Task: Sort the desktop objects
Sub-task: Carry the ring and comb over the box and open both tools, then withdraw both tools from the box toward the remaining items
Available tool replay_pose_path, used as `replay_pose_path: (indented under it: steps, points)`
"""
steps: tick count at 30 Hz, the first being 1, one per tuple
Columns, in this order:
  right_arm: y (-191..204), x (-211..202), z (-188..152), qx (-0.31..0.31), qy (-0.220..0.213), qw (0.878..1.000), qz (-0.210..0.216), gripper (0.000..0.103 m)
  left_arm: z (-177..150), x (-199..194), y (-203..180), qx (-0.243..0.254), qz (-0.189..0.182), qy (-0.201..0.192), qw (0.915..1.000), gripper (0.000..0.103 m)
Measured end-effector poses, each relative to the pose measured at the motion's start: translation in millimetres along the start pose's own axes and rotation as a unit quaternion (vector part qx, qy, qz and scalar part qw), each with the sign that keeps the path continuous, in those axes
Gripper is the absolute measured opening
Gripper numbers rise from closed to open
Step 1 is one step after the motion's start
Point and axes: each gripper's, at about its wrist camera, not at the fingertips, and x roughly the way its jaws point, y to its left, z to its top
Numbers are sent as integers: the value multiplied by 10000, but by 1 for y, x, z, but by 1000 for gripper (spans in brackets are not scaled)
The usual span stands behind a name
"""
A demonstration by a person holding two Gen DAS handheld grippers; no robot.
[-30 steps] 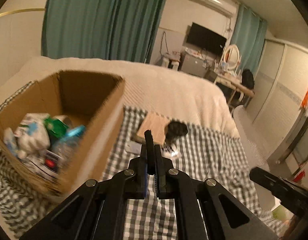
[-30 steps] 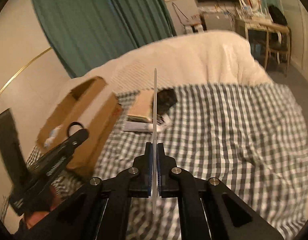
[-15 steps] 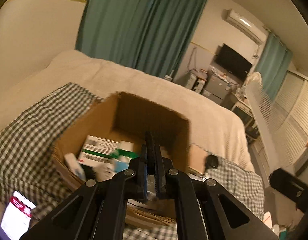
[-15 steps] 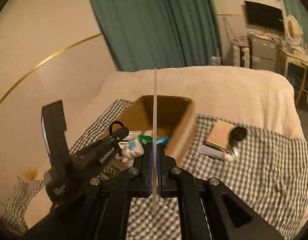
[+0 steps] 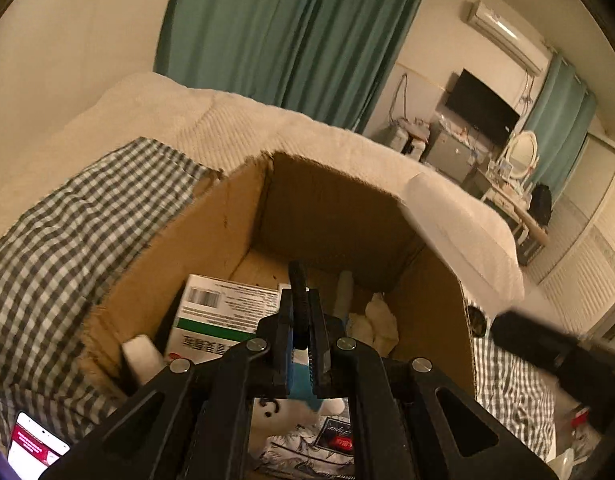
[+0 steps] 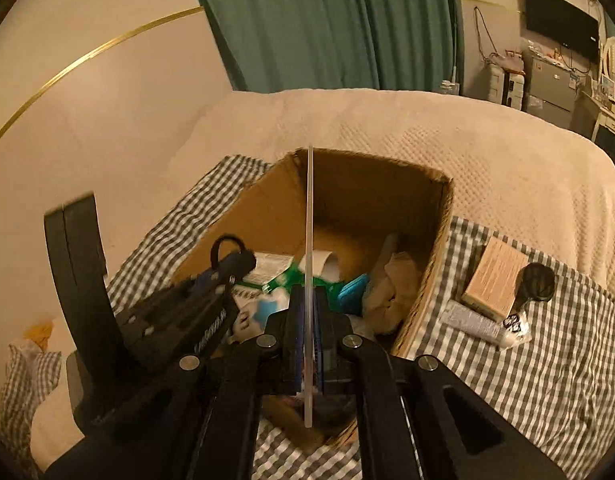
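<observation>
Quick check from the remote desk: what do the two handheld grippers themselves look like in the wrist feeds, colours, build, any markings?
Both are matte black. The left gripper has two angular linkage arms with silver pivot screws, triangular cut-outs and blue-faced pads. The right gripper is built the same. In the right wrist view the left gripper's body shows white lettering, too blurred to read, and a small black loop near its front end. No cables or sleeves are visible.

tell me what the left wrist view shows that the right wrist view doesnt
Only the left wrist view: a lit phone on the checked cloth, an air conditioner, and a black strip clamped in the left tongs.

Only the right wrist view: a tan box, a white tube and a round black item beside the carton.

Both: the open cardboard carton, teal curtains, and the clear flat sheet in the right tongs.
</observation>
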Motion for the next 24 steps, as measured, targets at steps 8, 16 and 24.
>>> replay_pose_path:
  steps: [8,16,24]
  points:
    - [-13,-31,-1,57,-510,9984,-224,50,-8,-17,-15,-75,440,-124,9989,88]
    - [-33,-127,-27,41,-1023,9916,-787,50,-15,-77,-62,348,303,-429,9980,95]
    - [-61,-203,-66,376,-1343,9843,-1080,50,-42,-114,-127,765,-154,-462,9959,102]
